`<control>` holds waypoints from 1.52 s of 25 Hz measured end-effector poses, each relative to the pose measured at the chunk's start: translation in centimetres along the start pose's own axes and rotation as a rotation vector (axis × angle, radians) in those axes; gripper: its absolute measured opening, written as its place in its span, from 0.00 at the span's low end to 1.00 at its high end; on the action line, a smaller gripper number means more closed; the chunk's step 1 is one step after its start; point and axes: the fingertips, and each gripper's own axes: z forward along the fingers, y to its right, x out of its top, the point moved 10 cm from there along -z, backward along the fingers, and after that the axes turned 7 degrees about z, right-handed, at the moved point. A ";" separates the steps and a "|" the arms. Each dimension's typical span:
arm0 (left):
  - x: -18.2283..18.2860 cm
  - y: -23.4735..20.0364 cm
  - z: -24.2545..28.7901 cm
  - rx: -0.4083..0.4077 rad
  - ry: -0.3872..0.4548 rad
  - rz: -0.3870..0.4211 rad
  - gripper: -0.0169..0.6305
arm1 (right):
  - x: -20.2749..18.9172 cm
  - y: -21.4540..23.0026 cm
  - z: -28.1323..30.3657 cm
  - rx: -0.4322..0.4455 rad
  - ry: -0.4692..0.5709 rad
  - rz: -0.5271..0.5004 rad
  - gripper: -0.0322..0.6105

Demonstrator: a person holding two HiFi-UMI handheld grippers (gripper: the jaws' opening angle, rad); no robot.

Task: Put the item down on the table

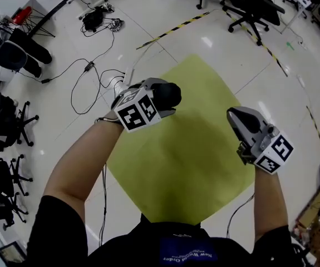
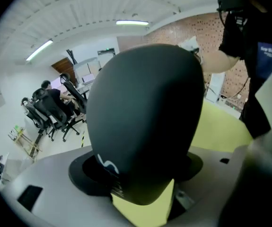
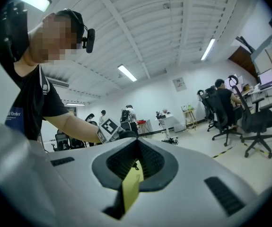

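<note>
Above the far left part of the yellow-green table (image 1: 187,166), my left gripper (image 1: 161,100) is shut on a black rounded item (image 1: 170,93). In the left gripper view the item (image 2: 145,122) fills the middle, smooth and egg-shaped with a small white mark low on it, and it stands up out of the gripper (image 2: 138,181); the table (image 2: 221,122) shows behind it. My right gripper (image 1: 235,117) hangs over the table's right side, shut and empty. Its dark pads (image 3: 150,162) meet, and only a sliver of table (image 3: 132,188) shows between them.
Black cables (image 1: 87,74) and a power strip lie on the white floor left of the table. Office chairs (image 1: 249,7) stand at the back right and more chairs (image 1: 4,127) at the left. Striped tape (image 1: 173,29) crosses the floor beyond the table. People sit at desks (image 3: 225,103) far off.
</note>
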 end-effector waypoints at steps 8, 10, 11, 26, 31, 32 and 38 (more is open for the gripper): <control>-2.8 -3.3 8.0 -0.050 -0.287 0.111 0.55 | -3.1 2.0 0.5 0.006 -0.033 0.051 0.03; -2.7 -3.6 9.0 -0.077 -0.319 0.114 0.55 | -3.6 2.3 0.6 0.009 -0.030 0.063 0.03; -2.7 -3.6 9.4 -0.092 -0.336 0.115 0.55 | -3.8 2.3 0.7 0.012 -0.029 0.068 0.03; -3.2 -2.5 10.0 -0.191 -0.384 0.056 0.55 | -3.6 1.3 0.6 0.028 -0.004 0.083 0.03; -2.9 -2.9 7.9 -0.168 -0.263 -0.094 0.55 | -3.0 0.5 0.2 0.025 0.007 0.082 0.03; -2.8 -3.0 7.2 -0.159 -0.223 -0.137 0.55 | -2.7 0.4 0.1 0.024 0.009 0.078 0.03; -0.1 -1.0 -2.3 -0.078 0.247 -0.384 0.55 | -0.3 -1.3 -1.1 0.022 0.038 0.048 0.03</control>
